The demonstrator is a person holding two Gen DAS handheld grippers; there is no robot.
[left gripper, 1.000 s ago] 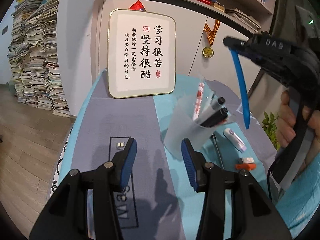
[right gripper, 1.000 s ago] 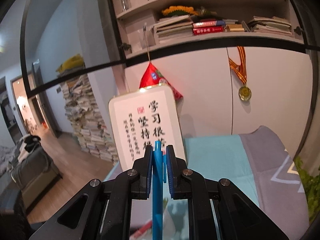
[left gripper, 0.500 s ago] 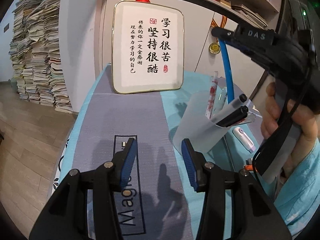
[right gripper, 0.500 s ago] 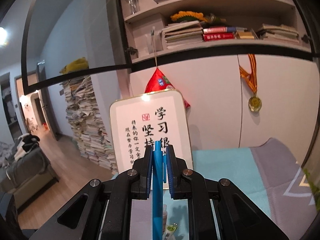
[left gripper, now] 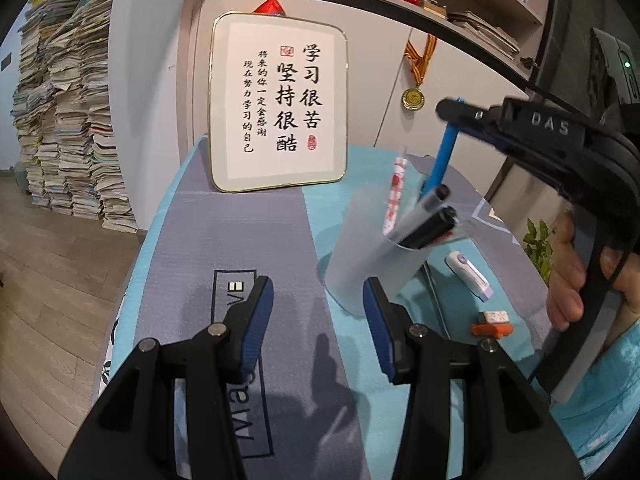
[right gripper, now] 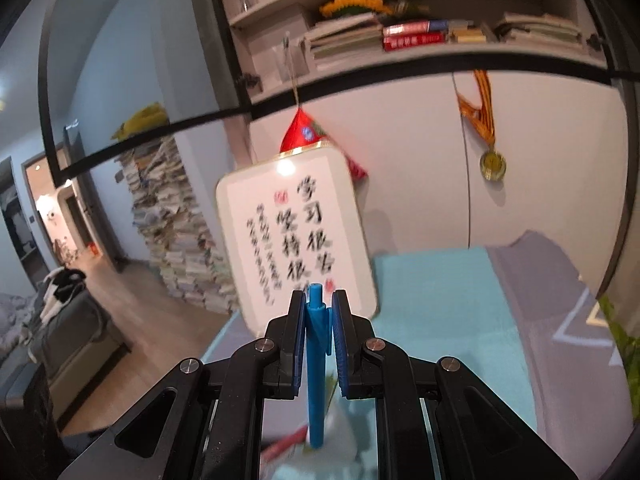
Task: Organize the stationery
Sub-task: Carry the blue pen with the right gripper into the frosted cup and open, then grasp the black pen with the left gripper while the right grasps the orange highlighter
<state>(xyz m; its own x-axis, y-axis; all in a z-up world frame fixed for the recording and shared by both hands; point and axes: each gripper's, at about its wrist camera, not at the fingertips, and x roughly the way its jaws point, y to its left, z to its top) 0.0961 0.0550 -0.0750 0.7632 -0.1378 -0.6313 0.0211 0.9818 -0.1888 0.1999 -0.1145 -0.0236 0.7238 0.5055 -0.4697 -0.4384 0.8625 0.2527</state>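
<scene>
A frosted white pen cup [left gripper: 366,256] stands on the table and holds two black markers [left gripper: 430,224] and a red-patterned pen [left gripper: 394,192]. My right gripper [right gripper: 319,304] is shut on a blue pen [right gripper: 316,360] near its top. The blue pen [left gripper: 442,160] hangs upright with its lower end inside the cup's mouth. The right gripper [left gripper: 454,114] reaches in from the right above the cup. My left gripper [left gripper: 318,320] stands open with nothing between its fingers, just in front of the cup and a little to its left.
A white correction tape [left gripper: 468,272], an orange-and-white eraser [left gripper: 492,322] and a thin dark stick [left gripper: 434,300] lie right of the cup. A framed calligraphy sign [left gripper: 280,108] leans at the table's far edge. A hand [left gripper: 568,272] holds the right gripper's handle. A plant [left gripper: 540,244] stands past the right edge.
The right gripper has come down over the cup, and the blue pen's lower end has gone from hanging beside the cup into its mouth. The left gripper has stayed open and still.
</scene>
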